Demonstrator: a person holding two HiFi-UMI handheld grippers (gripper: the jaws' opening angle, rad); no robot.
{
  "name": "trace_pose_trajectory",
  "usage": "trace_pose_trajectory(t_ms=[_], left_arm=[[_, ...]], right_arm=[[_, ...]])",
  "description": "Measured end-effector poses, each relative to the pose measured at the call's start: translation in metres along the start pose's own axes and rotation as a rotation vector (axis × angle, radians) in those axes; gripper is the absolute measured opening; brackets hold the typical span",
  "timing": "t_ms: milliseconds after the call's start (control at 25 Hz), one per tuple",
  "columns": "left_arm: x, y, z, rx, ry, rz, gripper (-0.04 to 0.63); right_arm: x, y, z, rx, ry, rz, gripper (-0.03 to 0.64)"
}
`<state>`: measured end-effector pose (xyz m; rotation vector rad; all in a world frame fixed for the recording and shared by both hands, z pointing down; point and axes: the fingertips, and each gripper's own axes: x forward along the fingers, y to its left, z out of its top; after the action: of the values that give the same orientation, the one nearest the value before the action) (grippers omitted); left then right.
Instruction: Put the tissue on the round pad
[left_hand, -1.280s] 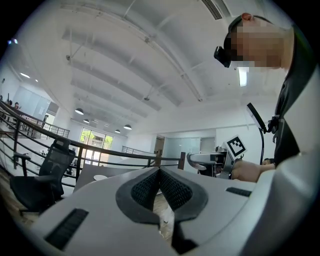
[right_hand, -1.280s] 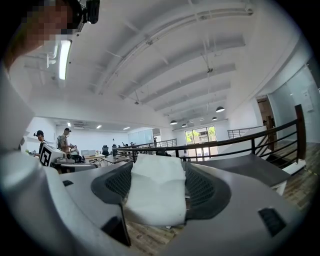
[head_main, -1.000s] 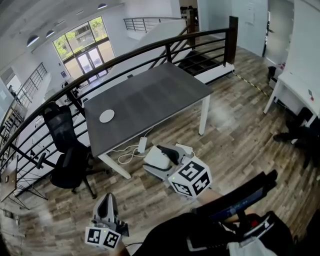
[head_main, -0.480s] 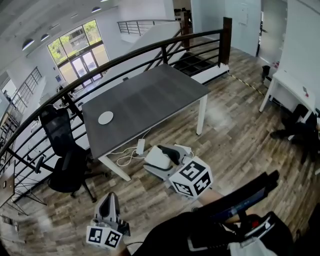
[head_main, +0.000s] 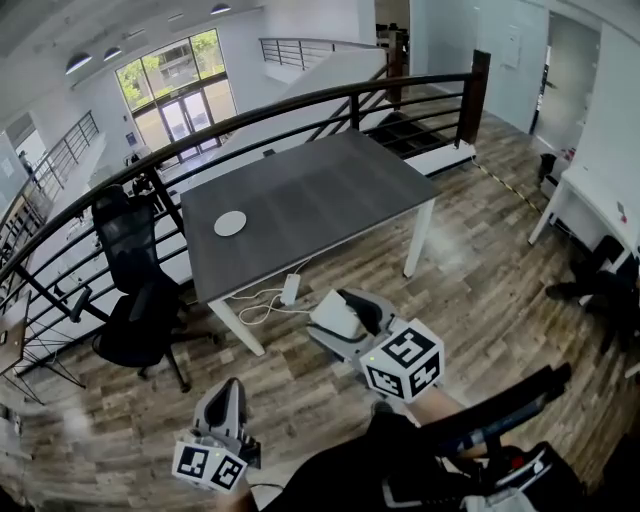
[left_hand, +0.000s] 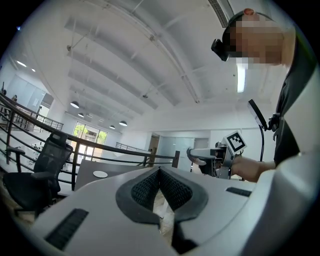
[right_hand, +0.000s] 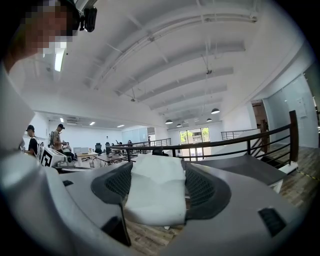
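The white round pad (head_main: 230, 223) lies on the left part of the dark grey table (head_main: 320, 190), well ahead of both grippers. My right gripper (head_main: 347, 308) is held over the wooden floor short of the table's front edge, shut on a folded white tissue (head_main: 333, 320). In the right gripper view the tissue (right_hand: 156, 192) fills the gap between the jaws of the right gripper (right_hand: 158, 169). My left gripper (head_main: 228, 392) hangs low at the left, away from the table. In the left gripper view the left gripper (left_hand: 160, 171) is shut with nothing in it, and the pad (left_hand: 100, 174) shows far off.
A black office chair (head_main: 135, 290) stands left of the table. White cables and a power strip (head_main: 290, 289) lie on the floor under its front edge. A dark railing (head_main: 300, 100) runs behind the table. A white desk (head_main: 590, 190) stands at the right.
The head view has shifted a little, so table and grippers sit slightly further right in the frame. The right gripper keeps its hold on the tissue; the left stays shut.
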<state>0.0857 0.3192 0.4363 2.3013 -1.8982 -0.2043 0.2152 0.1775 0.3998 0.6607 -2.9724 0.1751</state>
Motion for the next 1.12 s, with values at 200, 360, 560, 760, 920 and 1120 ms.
trace_pose_trajectory(t_ms=[200,360,560,760,920,1120], left_arm=[[0.005,-0.008,0.003,0.007,-0.001,0.031,0.003],[0.008,0.008,0.008,0.011,-0.013,0.069,0.003],[0.033,0.036,0.018,0.032,-0.008,0.102,0.003],[0.053,0.062,0.037,0.037,-0.006,0.143,0.003],[0.08,0.077,0.042,0.047,-0.004,0.175,0.003],[0.115,0.085,0.05,0.056,-0.003,0.198,0.003]], right_arm=[[0.001,-0.011,0.011,0.002,-0.018,0.028,0.333],[0.023,-0.013,0.01,0.004,-0.018,0.062,0.333],[0.067,-0.029,0.017,0.007,-0.025,0.103,0.333],[0.107,-0.041,0.032,0.014,-0.027,0.149,0.333],[0.134,-0.065,0.037,0.005,-0.034,0.183,0.333],[0.155,-0.091,0.044,0.017,-0.029,0.22,0.333]])
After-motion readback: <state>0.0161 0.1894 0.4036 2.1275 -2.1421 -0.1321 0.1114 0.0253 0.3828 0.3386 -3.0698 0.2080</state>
